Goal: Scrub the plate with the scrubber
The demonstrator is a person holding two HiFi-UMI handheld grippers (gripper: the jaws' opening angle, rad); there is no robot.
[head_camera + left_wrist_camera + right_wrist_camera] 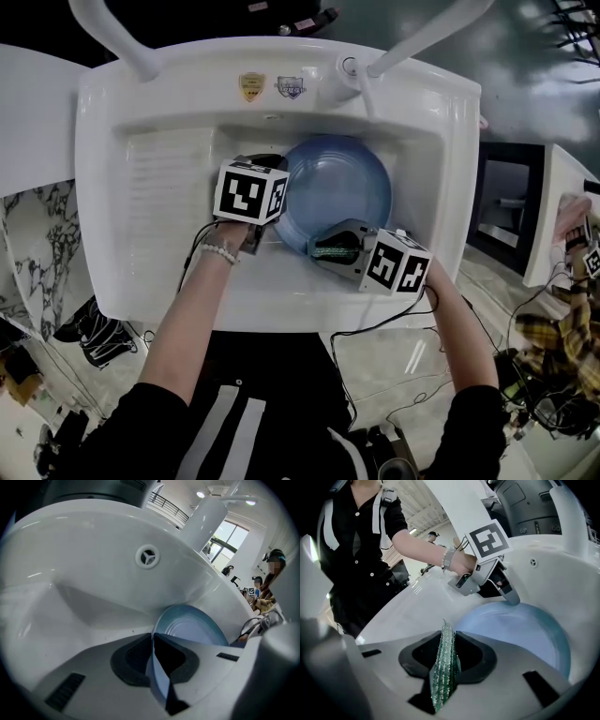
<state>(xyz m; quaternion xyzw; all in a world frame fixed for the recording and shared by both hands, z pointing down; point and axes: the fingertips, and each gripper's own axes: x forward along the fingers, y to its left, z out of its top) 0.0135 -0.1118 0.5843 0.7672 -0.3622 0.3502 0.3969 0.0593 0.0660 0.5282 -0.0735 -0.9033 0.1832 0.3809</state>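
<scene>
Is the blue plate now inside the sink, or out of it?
Inside. The blue plate sits within the white sink, below its rim, and the left gripper is shut on the plate's edge.

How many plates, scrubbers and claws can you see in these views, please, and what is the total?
Plates: 1, the blue plate
Scrubbers: 1, the green scrubber
Claws: 2, the left claw shut on the blue plate, the right claw shut on the green scrubber
Total: 4

We are looking down into a white sink (pixel 169 75). A blue plate (pixel 342 183) is sitting in its basin.
</scene>
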